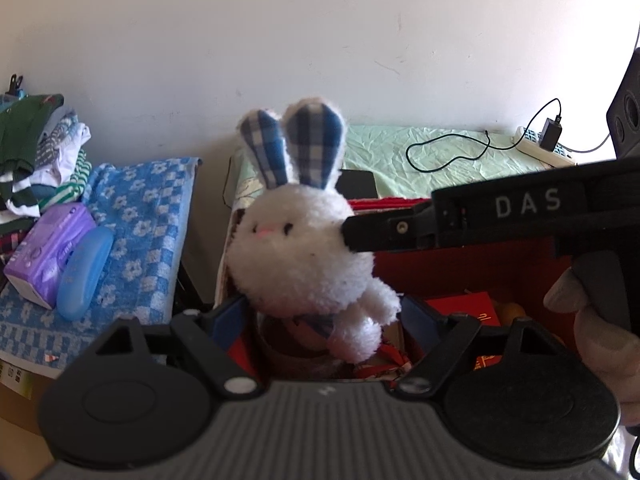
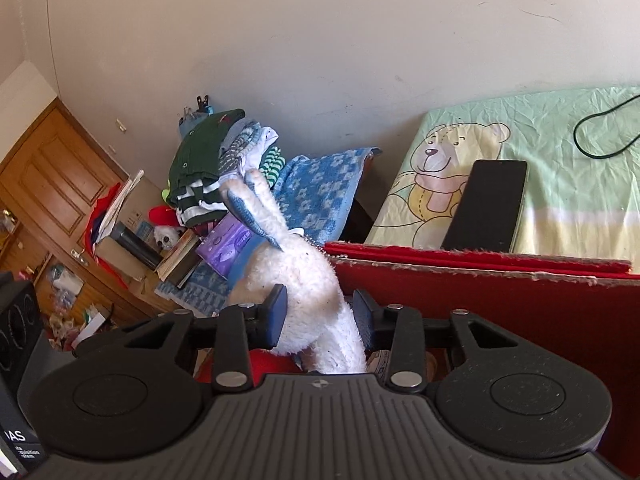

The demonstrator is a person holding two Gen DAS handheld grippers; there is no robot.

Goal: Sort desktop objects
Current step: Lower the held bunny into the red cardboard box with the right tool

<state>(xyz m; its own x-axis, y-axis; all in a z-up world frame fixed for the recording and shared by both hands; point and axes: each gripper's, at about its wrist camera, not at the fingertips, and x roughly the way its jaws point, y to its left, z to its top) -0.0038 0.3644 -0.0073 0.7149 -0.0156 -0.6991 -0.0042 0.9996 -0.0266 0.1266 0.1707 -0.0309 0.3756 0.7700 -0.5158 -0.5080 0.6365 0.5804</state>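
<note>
A white plush rabbit (image 1: 300, 256) with blue checked ears stands upright over an open red box (image 1: 460, 268). My left gripper (image 1: 322, 316) is shut on its lower body, a blue pad against each side. The right gripper (image 1: 352, 236) reaches in from the right, its tip at the rabbit's head. In the right wrist view the rabbit (image 2: 316, 292) is seen from behind, and my right gripper (image 2: 318, 312) pinches its body between both pads. The rabbit's legs are hidden behind the gripper bodies.
The red box wall (image 2: 480, 280) stands in front of a bear-print cloth with a black phone (image 2: 486, 204). To the left lie a blue flowered towel (image 1: 136, 216), a purple tissue pack (image 1: 48, 252), a blue case (image 1: 82, 276) and piled clothes (image 1: 36, 160). A hand (image 1: 568, 296) grips the right handle.
</note>
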